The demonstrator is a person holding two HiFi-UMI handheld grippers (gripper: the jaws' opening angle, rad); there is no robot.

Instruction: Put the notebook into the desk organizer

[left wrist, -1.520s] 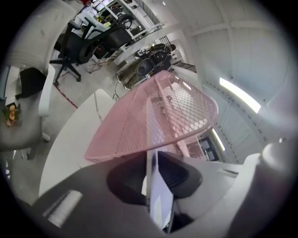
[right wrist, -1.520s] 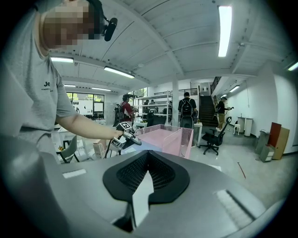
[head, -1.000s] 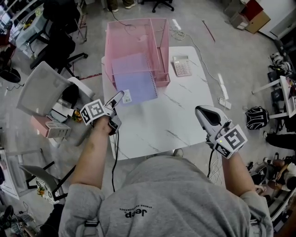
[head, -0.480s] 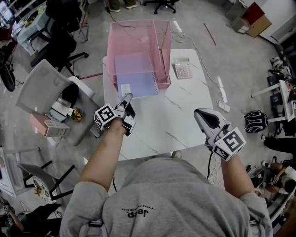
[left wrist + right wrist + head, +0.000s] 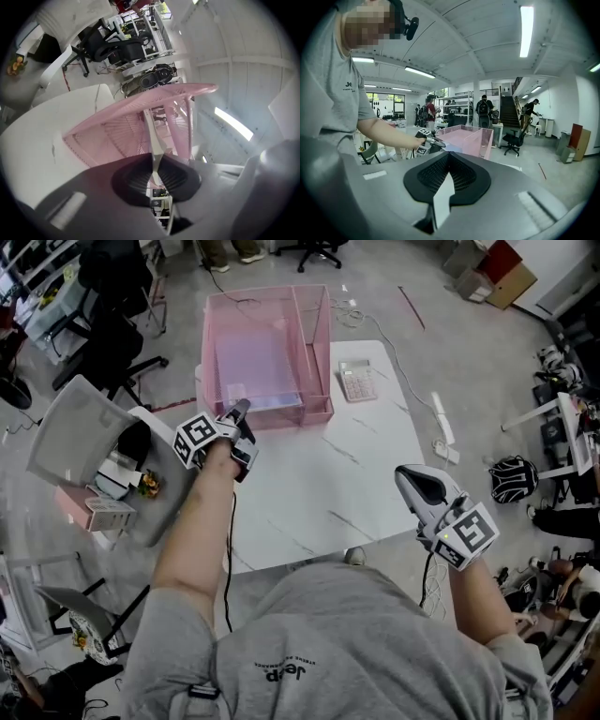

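Our left hand-held gripper (image 5: pixel 240 411) has carried forward to the pink desk organizer (image 5: pixel 281 416). Its jaws, just closed, pinch the lavender notebook (image 5: pixel 255 367) by its near corner. The notebook, half out a second ago, now lies flat inside the large compartment. We judge that only letting go and backing off remain. The right hand-held gripper (image 5: pixel 408 476) waits closed and empty above the tabletop (image 5: pixel 347 474).
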